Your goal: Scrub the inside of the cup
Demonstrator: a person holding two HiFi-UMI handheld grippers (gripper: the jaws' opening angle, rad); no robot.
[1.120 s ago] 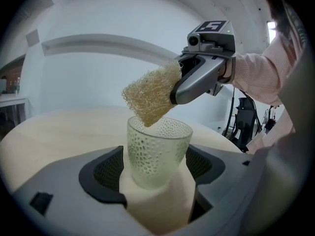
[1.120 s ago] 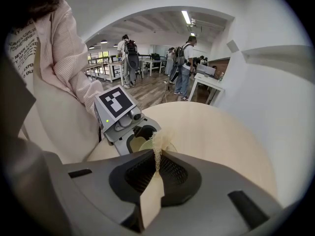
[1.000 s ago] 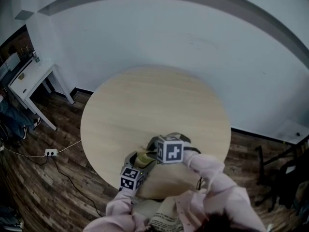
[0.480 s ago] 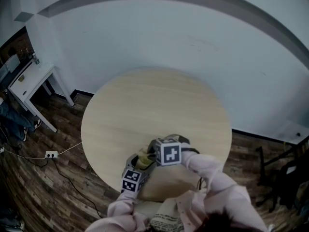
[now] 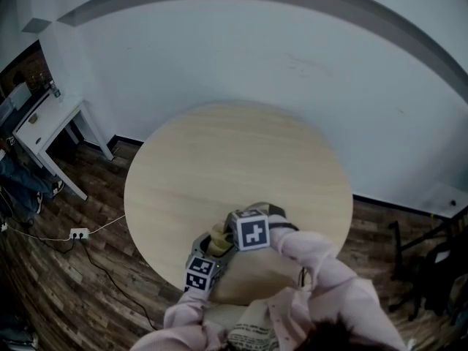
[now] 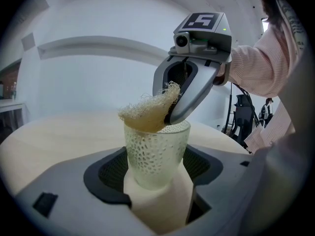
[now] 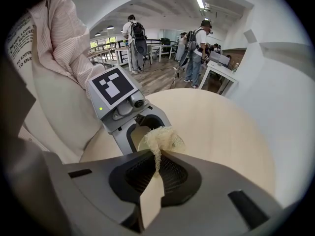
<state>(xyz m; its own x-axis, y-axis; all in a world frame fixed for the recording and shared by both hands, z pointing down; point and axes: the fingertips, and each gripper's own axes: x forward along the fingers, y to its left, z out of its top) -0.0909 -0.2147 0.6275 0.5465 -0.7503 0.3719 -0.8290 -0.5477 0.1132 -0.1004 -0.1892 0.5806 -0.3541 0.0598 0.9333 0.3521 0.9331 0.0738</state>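
A clear dimpled glass cup (image 6: 156, 154) stands upright between the pads of my left gripper (image 6: 157, 183), just above the round wooden table (image 5: 234, 159) near its front edge. The left jaws have just been closing a little, and they are shut on the cup. My right gripper (image 6: 170, 118) comes steeply down from the right, shut on a tan fibrous scrubber (image 6: 147, 113). The scrubber sits at the cup's rim, its lower part inside the mouth. In the right gripper view the scrubber (image 7: 158, 139) bulges beyond the right gripper (image 7: 156, 170) and covers most of the cup (image 7: 178, 142).
A white side table (image 5: 44, 119) stands far left by the wall. A power strip (image 5: 79, 233) and cable lie on the wooden floor. Dark chair frames (image 5: 424, 269) stand at the right. Several people (image 7: 197, 48) stand far behind in the right gripper view.
The right gripper's marker cube has shifted slightly left and tilted over the cup. The left gripper and the cup have stayed in place.
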